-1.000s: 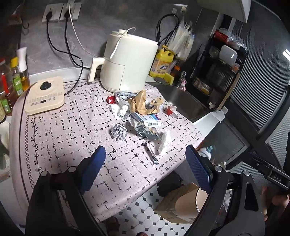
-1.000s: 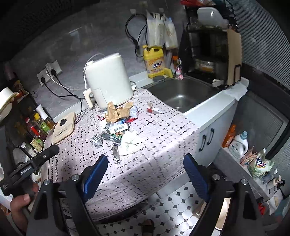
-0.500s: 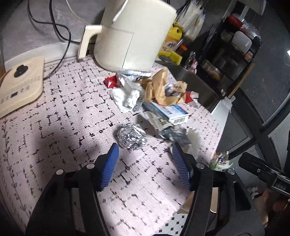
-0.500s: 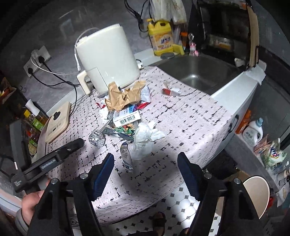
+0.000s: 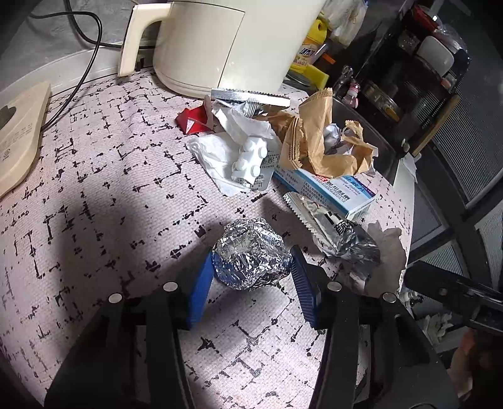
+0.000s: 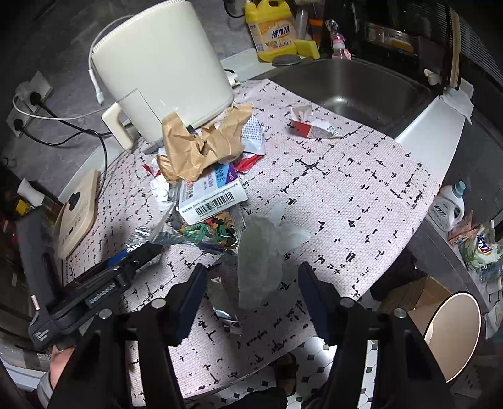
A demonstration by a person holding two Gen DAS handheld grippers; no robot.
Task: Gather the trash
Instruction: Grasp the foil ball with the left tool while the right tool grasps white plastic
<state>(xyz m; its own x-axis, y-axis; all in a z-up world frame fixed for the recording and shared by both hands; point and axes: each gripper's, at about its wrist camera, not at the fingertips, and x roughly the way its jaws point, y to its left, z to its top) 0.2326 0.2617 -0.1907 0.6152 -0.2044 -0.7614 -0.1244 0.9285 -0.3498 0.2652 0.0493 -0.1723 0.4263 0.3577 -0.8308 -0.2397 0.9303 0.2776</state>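
Grey wall [image 6: 63, 47], steel sink [image 6: 361, 85] — floor [image 6: 330, 361] probably tiled.

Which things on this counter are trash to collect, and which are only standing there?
Trash to collect:
- crumpled silver foil ball, between the closing left gripper jaws
- crumpled white tissue, between the closing right gripper jaws
- torn brown paper bag
- white and blue medicine box

Standing there:
- cream air fryer
- yellow detergent bottle
- steel sink

Foil ball [image 5: 251, 254] lies on the tablecloth [image 5: 94, 188], before the box [image 5: 333, 192] and air fryer [image 5: 226, 41]
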